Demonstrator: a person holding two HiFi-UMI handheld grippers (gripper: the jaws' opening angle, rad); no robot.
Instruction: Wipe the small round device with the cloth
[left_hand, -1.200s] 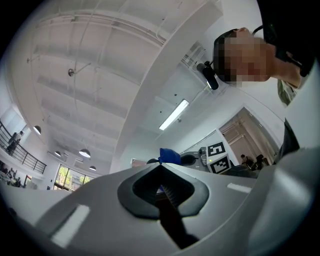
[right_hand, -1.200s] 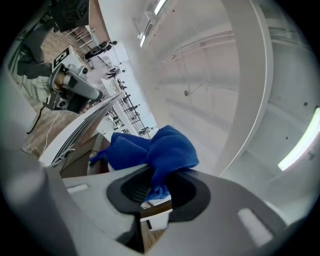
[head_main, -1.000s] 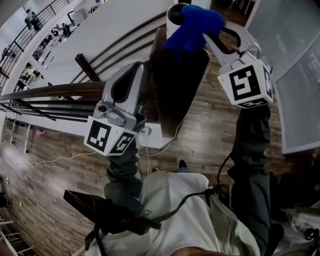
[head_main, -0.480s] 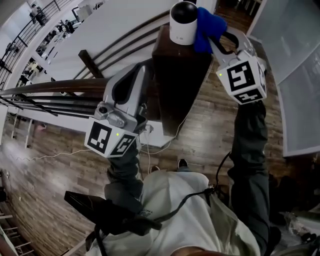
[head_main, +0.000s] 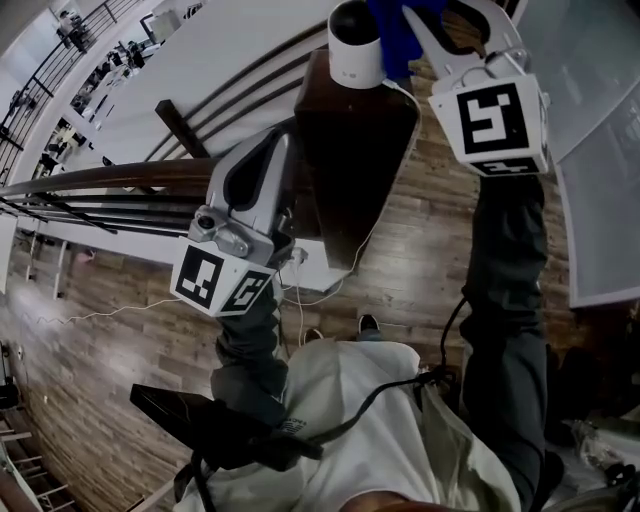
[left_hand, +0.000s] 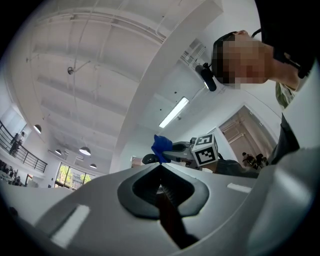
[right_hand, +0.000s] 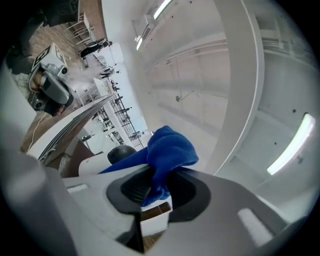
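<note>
The small round device (head_main: 356, 45), white with a black dome, stands at the far end of the dark wooden post top (head_main: 350, 170). The blue cloth (head_main: 390, 40) lies against its right side. My right tongs (right_hand: 156, 176) pinch a bunched fold of it, so the loose part can rub. My left tongs (left_hand: 161, 166) are closed on nothing, beside the post's near left edge, I'd say to stay clear.

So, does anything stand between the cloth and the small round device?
Nothing visible does. The blue cloth, shut in the right gripper, is right beside the small round device on the dark post.
</note>
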